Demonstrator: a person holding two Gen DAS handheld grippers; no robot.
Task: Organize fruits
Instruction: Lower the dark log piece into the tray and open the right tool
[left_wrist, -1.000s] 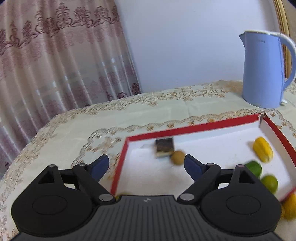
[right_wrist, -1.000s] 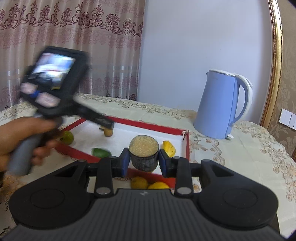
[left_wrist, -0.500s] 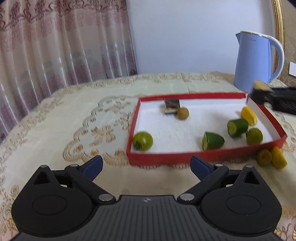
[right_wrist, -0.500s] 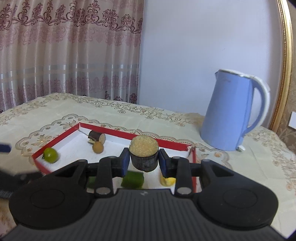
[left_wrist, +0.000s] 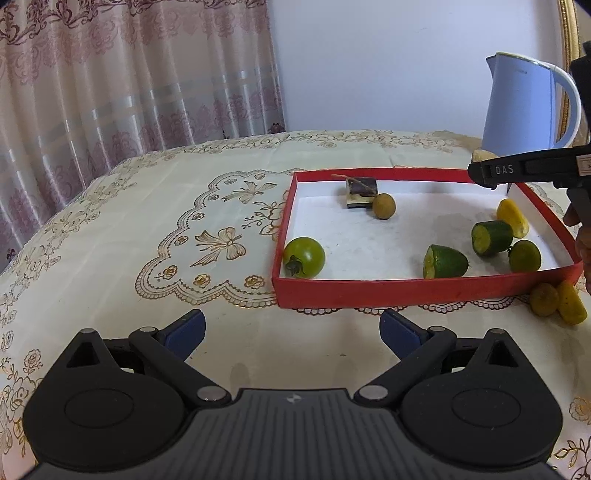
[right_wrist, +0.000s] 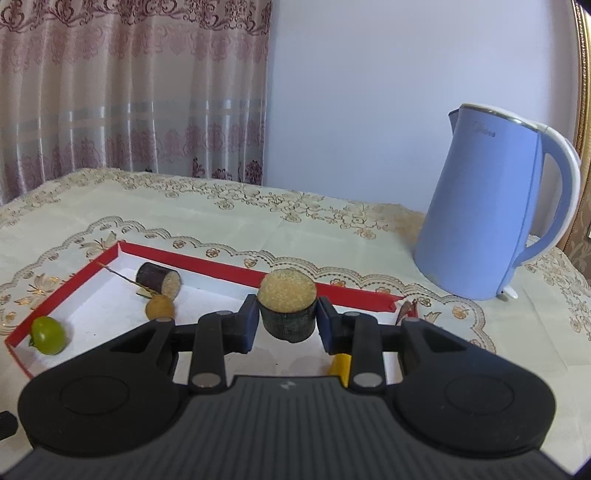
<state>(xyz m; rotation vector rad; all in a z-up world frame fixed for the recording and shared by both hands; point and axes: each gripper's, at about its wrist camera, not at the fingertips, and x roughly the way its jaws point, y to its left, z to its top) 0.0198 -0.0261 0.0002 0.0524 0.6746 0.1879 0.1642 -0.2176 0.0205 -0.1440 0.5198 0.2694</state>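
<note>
The left gripper (left_wrist: 291, 332) hangs over the bare table (left_wrist: 110, 229) with its fingers spread wide and nothing between them, just short of the near wall of the red tray (left_wrist: 406, 293). Inside the tray, from left to right in the left wrist view: a green tomato (left_wrist: 304, 257) at 9 o'clock, a dark cylinder piece (left_wrist: 360, 192) touching a small brown fruit (left_wrist: 383, 206) at 12 o'clock, then cut green pieces and a yellow piece at 3 o'clock. The right gripper (right_wrist: 286, 325) is clamped on a dark cut cylinder (right_wrist: 288, 310), possibly sugarcane, held upright above the tray's far half. It looks stiff, light and rough-skinned; grip across the round sides, as here, not the fibrous end.
</note>
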